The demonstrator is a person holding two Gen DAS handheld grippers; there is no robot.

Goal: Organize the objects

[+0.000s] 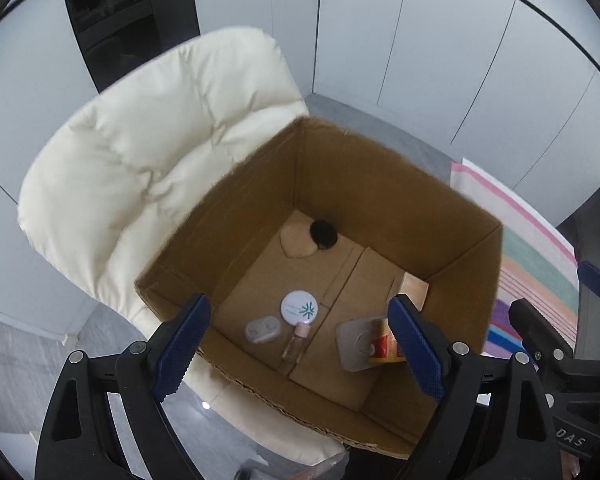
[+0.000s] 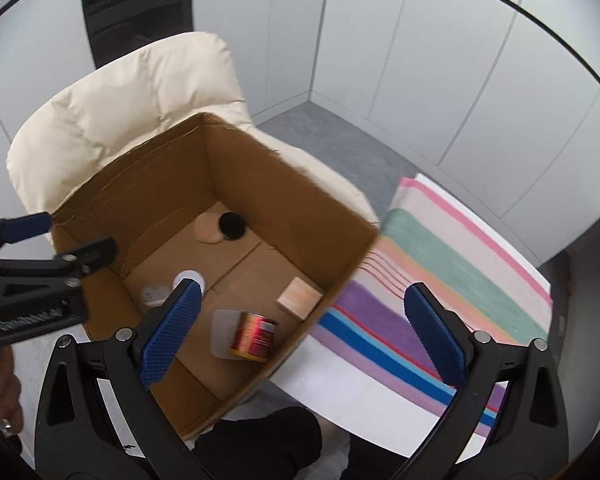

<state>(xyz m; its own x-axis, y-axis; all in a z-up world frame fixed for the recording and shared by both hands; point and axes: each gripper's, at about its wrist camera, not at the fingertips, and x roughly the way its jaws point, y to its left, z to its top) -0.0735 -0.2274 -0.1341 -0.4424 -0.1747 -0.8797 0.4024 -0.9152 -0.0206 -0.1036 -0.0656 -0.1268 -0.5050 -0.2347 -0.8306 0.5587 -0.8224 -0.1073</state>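
An open cardboard box [image 1: 416, 184] [image 2: 148, 168] stands on a cream chair. Inside lie a white round compact [image 1: 299, 306], a grey lens case [image 1: 262, 330], a small clear bottle [image 1: 296, 341], a grey flat lid [image 1: 354, 344], a red can [image 2: 254, 335], a wooden block [image 2: 300, 297], a beige puff [image 1: 296, 242] and a black round thing [image 1: 323, 233]. My left gripper [image 1: 300, 354] is open and empty above the box's near side. My right gripper [image 2: 304, 332] is open and empty above the box's right edge.
The cream padded chair [image 1: 140, 160] [image 2: 140, 76] holds the box. A striped cloth [image 2: 440, 280] [image 1: 536, 256] covers a white surface to the right. Grey wall panels and grey floor lie behind. The left gripper also shows in the right wrist view [image 2: 40, 256].
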